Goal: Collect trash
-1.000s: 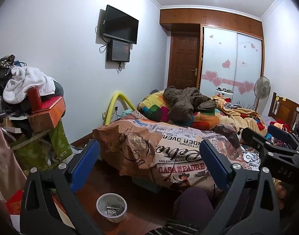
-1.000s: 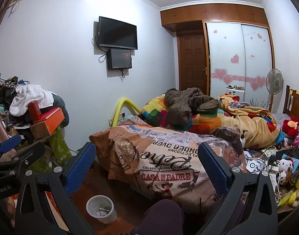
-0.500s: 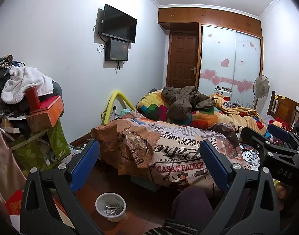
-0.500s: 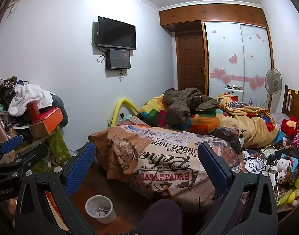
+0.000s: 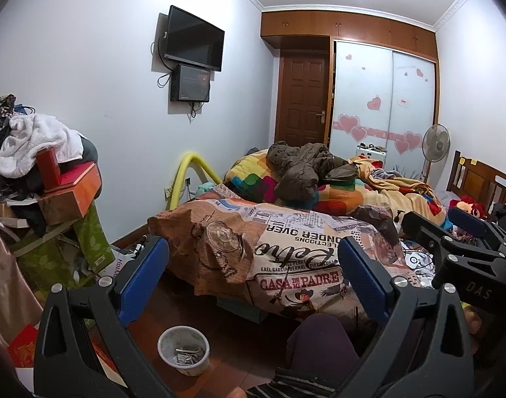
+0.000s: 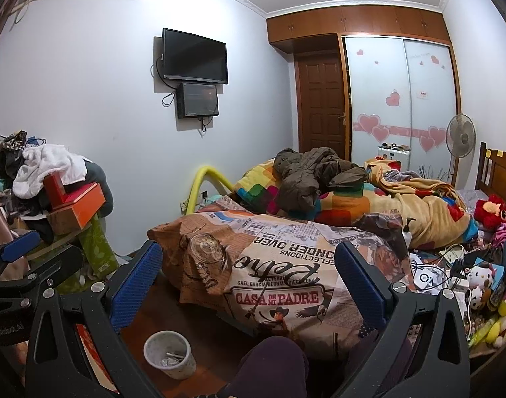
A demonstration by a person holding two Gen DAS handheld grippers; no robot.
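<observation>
Trash bin (image 5: 183, 350) is sitting low on the near floor, below and left of my left gripper (image 5: 253, 278) and right gripper (image 6: 248, 280), both gaping wide, holding nothing.

The bed (image 5: 286, 248) is in the middle. A bin (image 5: 183, 350) sits on the floor before the bed. A coat (image 5: 302, 169) lies on the bed. A TV (image 5: 193, 38) hangs left of the bed, a fan (image 5: 435, 142) behind it
</observation>
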